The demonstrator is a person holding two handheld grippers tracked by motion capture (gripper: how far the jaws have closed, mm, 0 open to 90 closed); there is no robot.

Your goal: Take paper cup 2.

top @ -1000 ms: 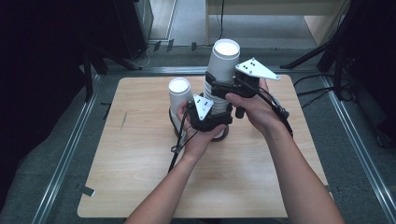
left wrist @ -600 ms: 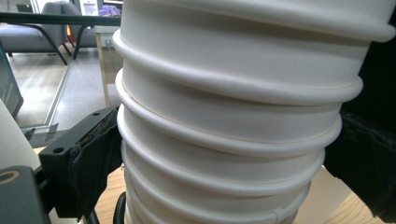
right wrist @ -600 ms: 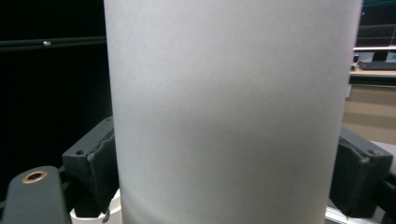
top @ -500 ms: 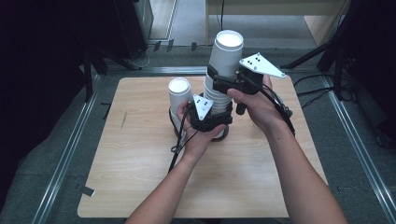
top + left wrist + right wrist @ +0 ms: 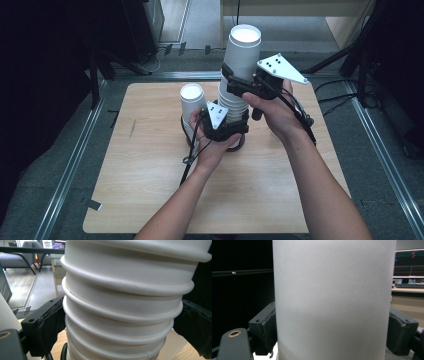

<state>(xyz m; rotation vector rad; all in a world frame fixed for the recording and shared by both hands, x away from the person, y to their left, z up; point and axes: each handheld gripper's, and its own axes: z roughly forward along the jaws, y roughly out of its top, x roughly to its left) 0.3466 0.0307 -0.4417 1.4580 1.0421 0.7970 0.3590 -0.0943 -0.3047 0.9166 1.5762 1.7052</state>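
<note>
A stack of upturned white paper cups (image 5: 231,104) stands on the wooden table (image 5: 150,165). My left gripper (image 5: 227,127) is shut on its lower part; ribbed rims (image 5: 120,315) sit between the black pads (image 5: 50,325). Higher up, my right gripper (image 5: 240,85) is shut on the top cup (image 5: 242,50), whose smooth wall (image 5: 334,300) is pressed between its pads (image 5: 265,327). Its jaws have just been closing on that cup. The top cup is raised, still partly over the stack.
A single upturned white cup (image 5: 192,102) stands just left of the stack, close to the left hand. Metal rails (image 5: 70,165) run along the table's sides, and cables (image 5: 340,90) lie off its right edge.
The right gripper has risen with the top cup, drawing it up off the stack. The left gripper and the lower stack have stayed put.
</note>
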